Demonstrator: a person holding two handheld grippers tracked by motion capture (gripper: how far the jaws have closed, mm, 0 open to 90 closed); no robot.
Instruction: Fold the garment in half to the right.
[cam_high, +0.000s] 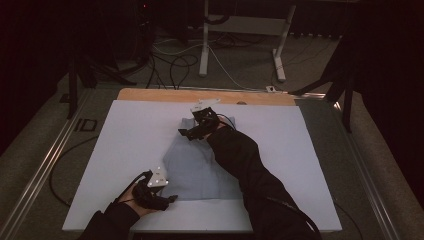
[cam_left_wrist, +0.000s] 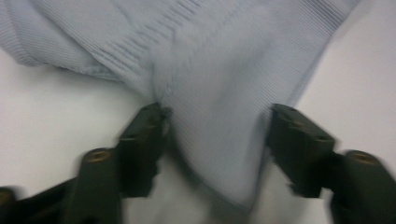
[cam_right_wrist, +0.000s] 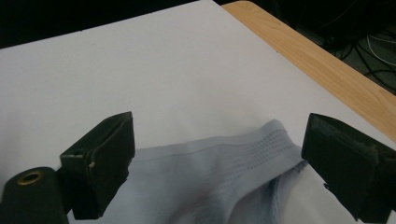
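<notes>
A pale blue-grey knitted garment (cam_high: 192, 167) lies flat on the white board (cam_high: 130, 135). My left gripper (cam_high: 170, 199) sits at the garment's near left corner. In the left gripper view that gripper (cam_left_wrist: 218, 114) is open, and a pointed corner of the cloth (cam_left_wrist: 219, 84) lies between its jaws. My right gripper (cam_high: 187, 131) reaches over the garment to its far edge. Seen in the right gripper view, it (cam_right_wrist: 219, 133) stands wide open, with the ribbed hem (cam_right_wrist: 243, 158) just below and between the jaws.
The board rests on a wooden table whose edge (cam_high: 200, 95) shows at the far side. Beyond stand a white table frame (cam_high: 205, 45) and loose cables (cam_high: 175, 65) on the floor. Metal rails (cam_high: 45, 165) run along both sides.
</notes>
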